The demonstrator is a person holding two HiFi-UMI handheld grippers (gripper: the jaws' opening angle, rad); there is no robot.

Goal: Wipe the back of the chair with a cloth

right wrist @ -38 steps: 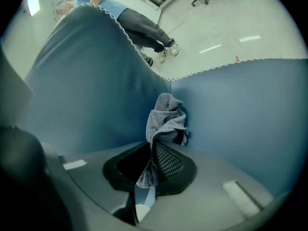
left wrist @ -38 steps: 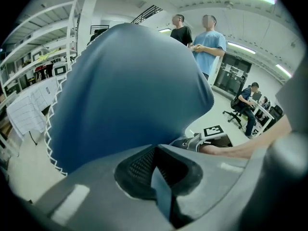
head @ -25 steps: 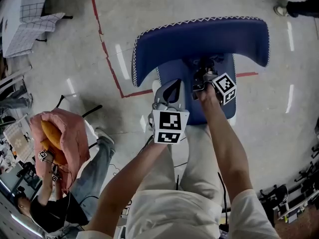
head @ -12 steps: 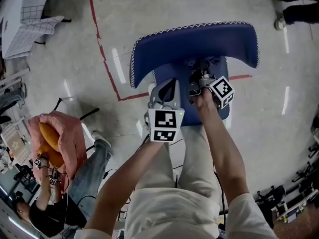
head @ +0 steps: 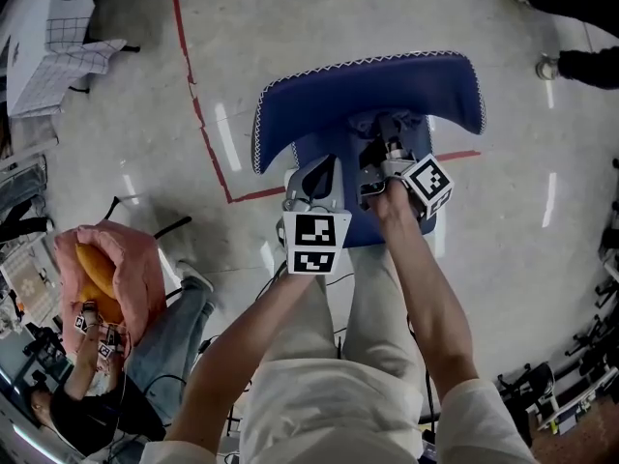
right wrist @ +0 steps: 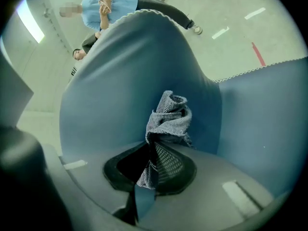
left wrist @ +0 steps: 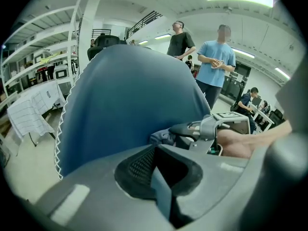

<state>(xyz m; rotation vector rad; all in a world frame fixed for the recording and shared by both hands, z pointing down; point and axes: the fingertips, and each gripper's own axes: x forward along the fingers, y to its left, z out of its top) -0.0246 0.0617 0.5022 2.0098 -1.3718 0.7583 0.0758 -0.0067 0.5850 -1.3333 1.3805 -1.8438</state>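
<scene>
- Over the floor, from the head view, we hold the left gripper (head: pixel 322 167) and right gripper (head: pixel 375 158) side by side, low before the blue chair back (head: pixel 368 90).
- Left gripper view: our jaws are pressed together on nothing.
- Right gripper view: our jaws pinch the grey cloth (right wrist: pixel 168 117), bunched by the chair back's lower middle. We judge nearly all the wiping is left.

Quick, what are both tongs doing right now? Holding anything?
Left tongs: shut, nothing in them.
Right tongs: shut on the cloth.
</scene>
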